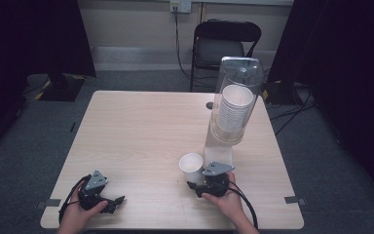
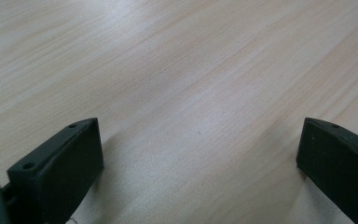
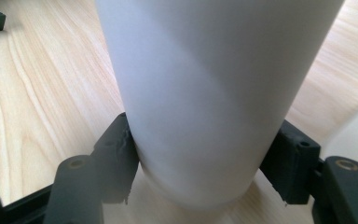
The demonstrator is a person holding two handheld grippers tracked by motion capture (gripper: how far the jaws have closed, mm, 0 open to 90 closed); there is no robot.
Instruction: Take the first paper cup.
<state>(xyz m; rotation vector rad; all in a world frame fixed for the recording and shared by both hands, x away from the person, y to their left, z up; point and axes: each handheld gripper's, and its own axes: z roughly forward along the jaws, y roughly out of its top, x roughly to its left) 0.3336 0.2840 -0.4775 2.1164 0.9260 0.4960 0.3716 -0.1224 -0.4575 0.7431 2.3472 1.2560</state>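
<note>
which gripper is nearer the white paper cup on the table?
Right. The right gripper has its jaws around the white paper cup, gripping it near its base. The left gripper sits open at the table's near-left corner, apart from the cup.

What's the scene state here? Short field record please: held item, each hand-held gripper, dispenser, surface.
held item: white paper cup, upright, near the table's front edge
right hand-held gripper: jaws against the cup's lower wall on both sides
left hand-held gripper: jaws wide apart, nothing between them
dispenser: clear plastic cup dispenser, stack of white cups inside, behind the held cup
surface: light wooden table
</note>
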